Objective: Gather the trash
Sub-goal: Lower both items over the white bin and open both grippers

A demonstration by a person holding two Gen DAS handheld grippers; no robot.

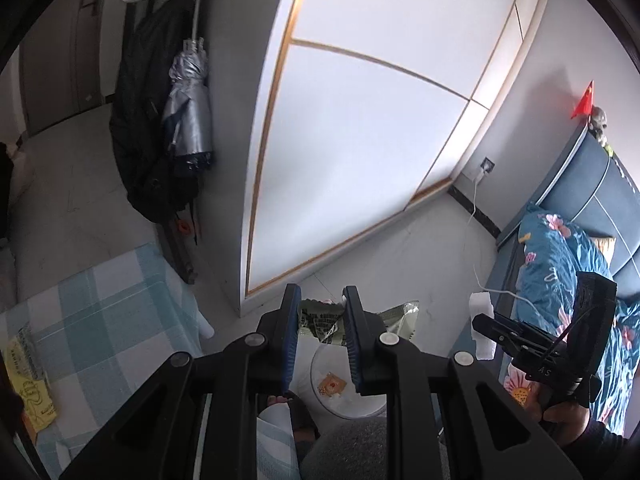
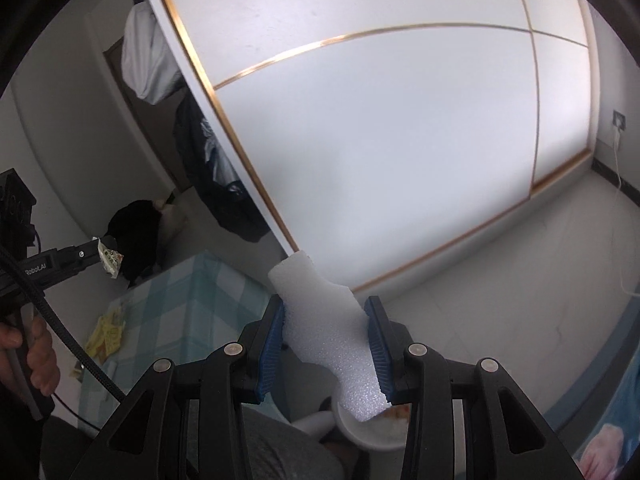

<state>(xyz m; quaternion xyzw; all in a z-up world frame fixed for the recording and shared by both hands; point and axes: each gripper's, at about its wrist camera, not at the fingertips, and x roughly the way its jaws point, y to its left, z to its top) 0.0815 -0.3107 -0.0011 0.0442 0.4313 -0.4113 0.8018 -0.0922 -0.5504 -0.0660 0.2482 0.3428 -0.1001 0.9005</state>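
The crumpled green snack wrapper (image 1: 324, 322) is pinched between the blue pads of the left hand-held gripper (image 1: 321, 320), hanging over a white bin (image 1: 348, 408) on the floor. The left wrist view looks into that bin: a small orange packet (image 1: 331, 385) lies at the bottom. From the right wrist view the same wrapper (image 2: 109, 258) is only a small scrap at the tip of the left hand-held gripper (image 2: 94, 254), and the print on it cannot be read.

The right hand-held gripper (image 2: 326, 344) clamps a white foam piece (image 2: 324, 332), whose lower end covers much of the bin (image 2: 360, 434) below, so the contents barely show there. In the left view that foam (image 1: 482, 326) is partly behind the right hand-held gripper (image 1: 486, 326).

Yellow papers (image 1: 34, 396) lie on the checked tabletop (image 1: 104, 312), cut off at the frame edge. A white wardrobe (image 1: 360, 140) stands behind, a floral bed (image 1: 560, 264) beside it.
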